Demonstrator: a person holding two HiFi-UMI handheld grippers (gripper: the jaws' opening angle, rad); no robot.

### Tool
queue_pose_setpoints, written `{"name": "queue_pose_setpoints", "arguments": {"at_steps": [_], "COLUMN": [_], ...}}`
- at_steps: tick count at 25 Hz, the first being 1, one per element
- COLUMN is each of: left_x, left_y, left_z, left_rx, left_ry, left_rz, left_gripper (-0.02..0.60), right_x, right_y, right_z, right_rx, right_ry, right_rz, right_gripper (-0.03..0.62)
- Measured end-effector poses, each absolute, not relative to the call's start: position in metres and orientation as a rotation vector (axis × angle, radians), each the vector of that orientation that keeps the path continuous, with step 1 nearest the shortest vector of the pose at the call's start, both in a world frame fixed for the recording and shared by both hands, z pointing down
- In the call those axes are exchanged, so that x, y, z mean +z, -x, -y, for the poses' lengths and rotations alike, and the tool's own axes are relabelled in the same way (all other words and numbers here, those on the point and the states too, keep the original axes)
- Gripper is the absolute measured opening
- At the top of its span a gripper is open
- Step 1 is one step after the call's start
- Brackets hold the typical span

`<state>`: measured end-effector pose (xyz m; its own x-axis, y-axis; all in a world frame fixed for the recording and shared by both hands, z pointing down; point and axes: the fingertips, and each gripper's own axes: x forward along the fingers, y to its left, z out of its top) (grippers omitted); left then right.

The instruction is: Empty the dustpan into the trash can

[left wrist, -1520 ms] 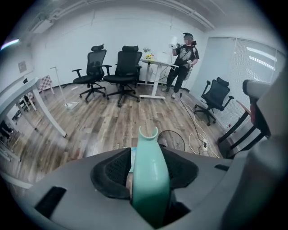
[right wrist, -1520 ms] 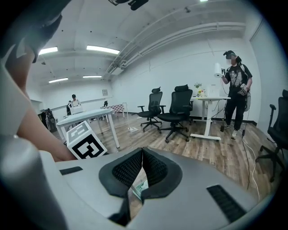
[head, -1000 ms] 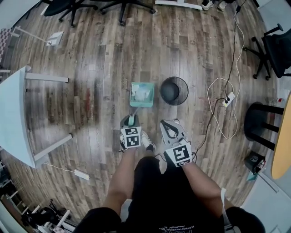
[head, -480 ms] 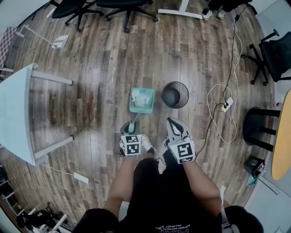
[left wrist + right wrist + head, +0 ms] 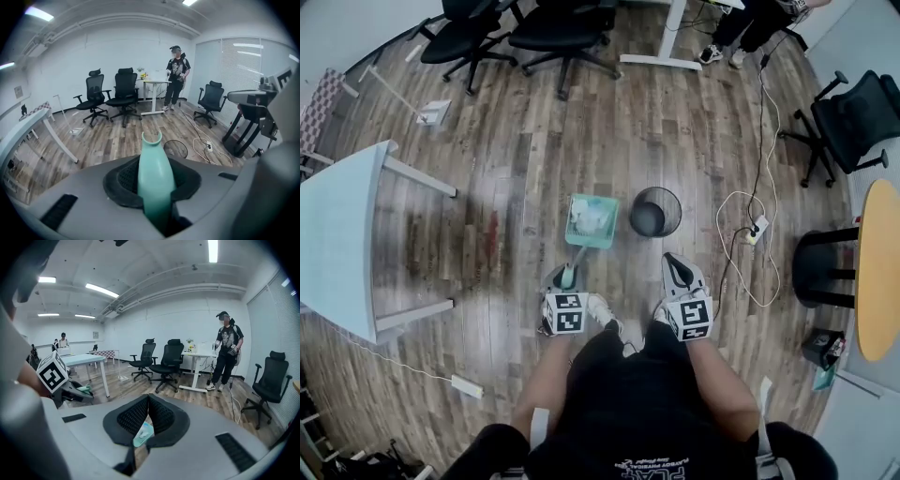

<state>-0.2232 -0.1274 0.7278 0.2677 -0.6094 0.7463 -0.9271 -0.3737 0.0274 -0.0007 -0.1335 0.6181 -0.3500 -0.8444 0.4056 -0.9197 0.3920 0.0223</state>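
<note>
The left hand-held gripper [image 5: 568, 277] was clamped on the dustpan [image 5: 578, 238] handle, with the pan just beside the can [image 5: 655, 212]. The right hand-held gripper [image 5: 677, 270] was closed and empty. Tipped too early, the scraps [image 5: 592, 216] might spill onto the plank floor [image 5: 516, 150]. A cable [image 5: 741, 234] lay near the can, and chairs [image 5: 558, 28] stood beyond.

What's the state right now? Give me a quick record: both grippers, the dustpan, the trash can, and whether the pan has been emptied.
left gripper: shut on the dustpan handle
right gripper: jaws together, holding nothing
dustpan: teal, pale litter inside, beside the trash can, not over it
trash can: black mesh, upright on the wood floor, to the dustpan's right in the head view
emptying: not yet done
nearby: white power strip on the floor, right of the can
</note>
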Motion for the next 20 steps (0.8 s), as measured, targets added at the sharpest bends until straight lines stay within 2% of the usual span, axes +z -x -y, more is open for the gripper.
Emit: {"name": "queue_pose_setpoints", "arguments": {"at_steps": [20], "left_x": [0.618], "left_y": [0.128], "left_z": [0.025], "left_rx": [0.93], "left_ry": [-2.225], "left_rz": [1.598], "left_gripper": [0.104], "right_x": [0.553], "right_y": [-0.081], "right_z": [0.044], "right_rx": [0.203], "right_ry": [-1.474], "right_rz": [2.5], "right_gripper": [0.023]}}
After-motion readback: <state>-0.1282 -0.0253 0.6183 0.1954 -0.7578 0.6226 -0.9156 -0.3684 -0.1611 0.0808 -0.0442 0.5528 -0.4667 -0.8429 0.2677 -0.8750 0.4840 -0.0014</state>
